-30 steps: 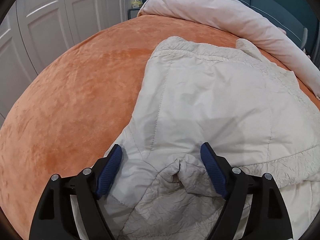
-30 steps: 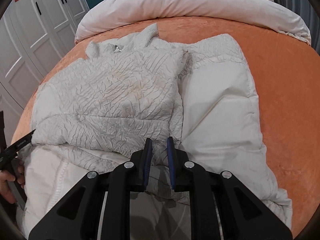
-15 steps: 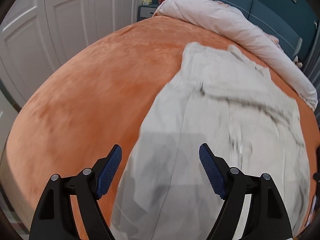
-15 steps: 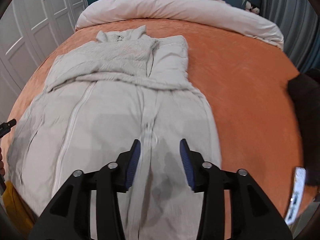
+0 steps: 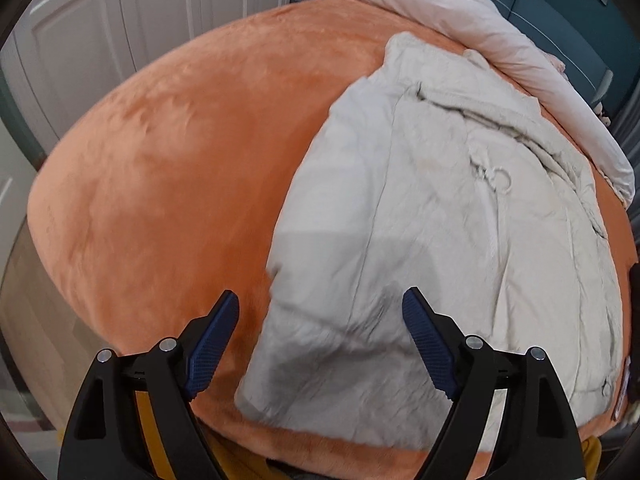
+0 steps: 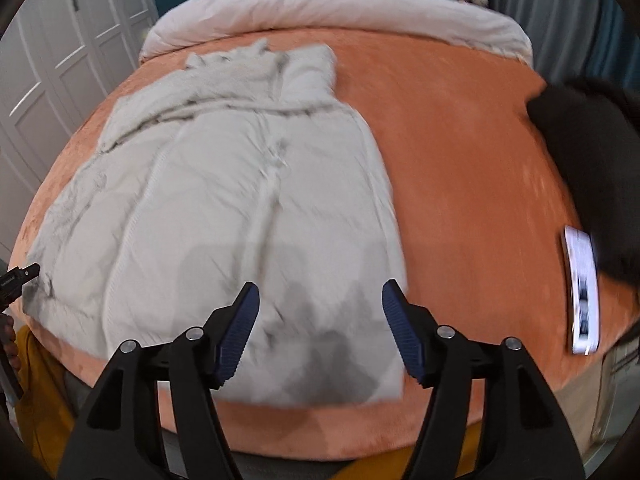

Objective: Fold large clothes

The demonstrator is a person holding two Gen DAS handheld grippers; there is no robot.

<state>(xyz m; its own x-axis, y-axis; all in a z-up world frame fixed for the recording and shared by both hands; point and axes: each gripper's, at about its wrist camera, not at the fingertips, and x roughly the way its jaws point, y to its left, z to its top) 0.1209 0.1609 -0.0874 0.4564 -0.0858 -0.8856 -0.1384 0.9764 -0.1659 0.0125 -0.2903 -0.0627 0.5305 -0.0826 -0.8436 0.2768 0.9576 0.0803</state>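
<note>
Right wrist view shows an orange bed cover (image 6: 460,152) carrying a pale quilted coat (image 6: 224,200), which lies lengthwise from near the bed's far end down to its near edge, on the left half of the bed. Its hem sits just short of the near edge; its collar end, with crumpled sleeves folded across, lies close to a rolled pinkish duvet (image 6: 340,12) that runs along the far end. Toward the right edge of the bed lies a dark garment (image 6: 592,160), and just beside it, at the near right corner, a flat white printed card or device (image 6: 582,292); blur keeps me from telling which. White wardrobe doors (image 6: 72,52) stand past the left edge.

The right gripper (image 6: 320,328) hangs above the coat's hem, its jaws having just been opening, with nothing pinched between the blue pads. From the left wrist view, the left gripper (image 5: 320,340) has its jaws wide apart above the coat's near left corner (image 5: 304,360), clear of the fabric. A hand's fingers (image 6: 8,340) show at the far left margin. Yellow fabric (image 6: 40,392) shows below the bed's near edge.
</note>
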